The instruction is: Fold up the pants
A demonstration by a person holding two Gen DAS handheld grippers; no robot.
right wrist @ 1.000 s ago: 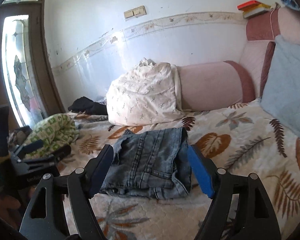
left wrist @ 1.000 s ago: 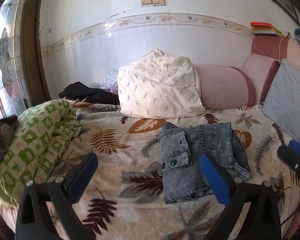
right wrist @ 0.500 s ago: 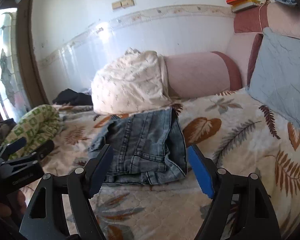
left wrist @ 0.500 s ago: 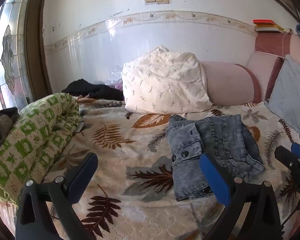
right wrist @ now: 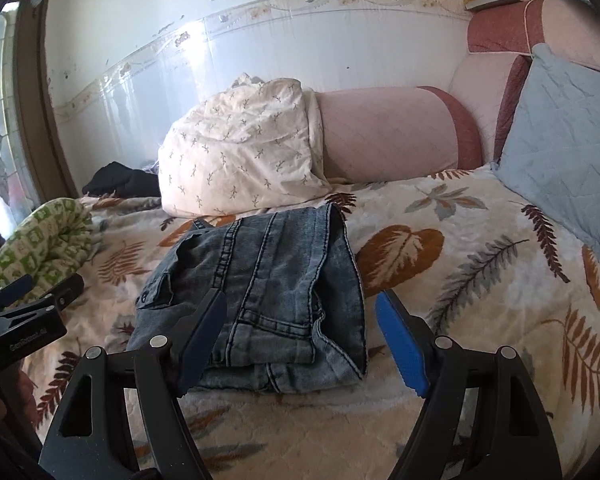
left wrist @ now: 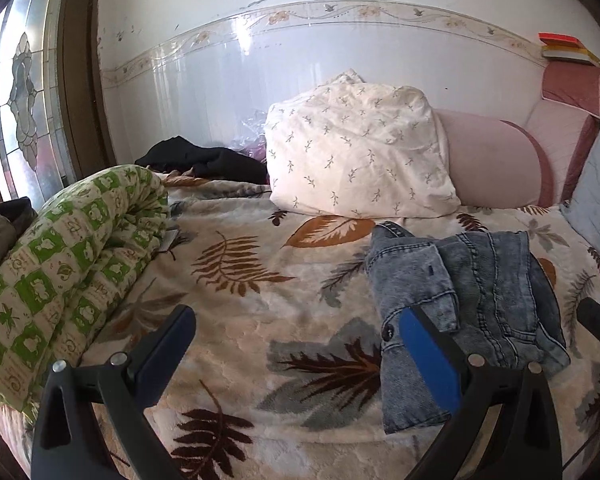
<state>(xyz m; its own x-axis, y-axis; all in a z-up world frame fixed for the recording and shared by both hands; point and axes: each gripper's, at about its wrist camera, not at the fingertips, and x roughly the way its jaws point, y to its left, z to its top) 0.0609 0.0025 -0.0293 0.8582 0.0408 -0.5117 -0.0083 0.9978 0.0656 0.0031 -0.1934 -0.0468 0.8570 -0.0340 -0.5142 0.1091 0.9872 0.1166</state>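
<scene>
The blue denim pants (right wrist: pixel 268 288) lie folded in a compact stack on the leaf-print bedspread (right wrist: pixel 460 240). In the left wrist view the pants (left wrist: pixel 468 300) sit to the right, with the buttoned waistband on the near left side. My left gripper (left wrist: pixel 296 344) is open and empty, hovering above the bed left of the pants. My right gripper (right wrist: pixel 300 332) is open and empty, just in front of the near edge of the stack. The left gripper also shows in the right wrist view (right wrist: pixel 32 292) at the left edge.
A white patterned pillow (left wrist: pixel 356 152) and pink bolster (left wrist: pixel 492 160) lie against the wall. A rolled green-and-white quilt (left wrist: pixel 60 264) lies at left, dark clothes (left wrist: pixel 204 160) behind it. A blue-grey cushion (right wrist: pixel 564 148) stands at right.
Both grippers have drawn back and shifted slightly, open throughout. The folded pants have stayed where they lie on the bed.
</scene>
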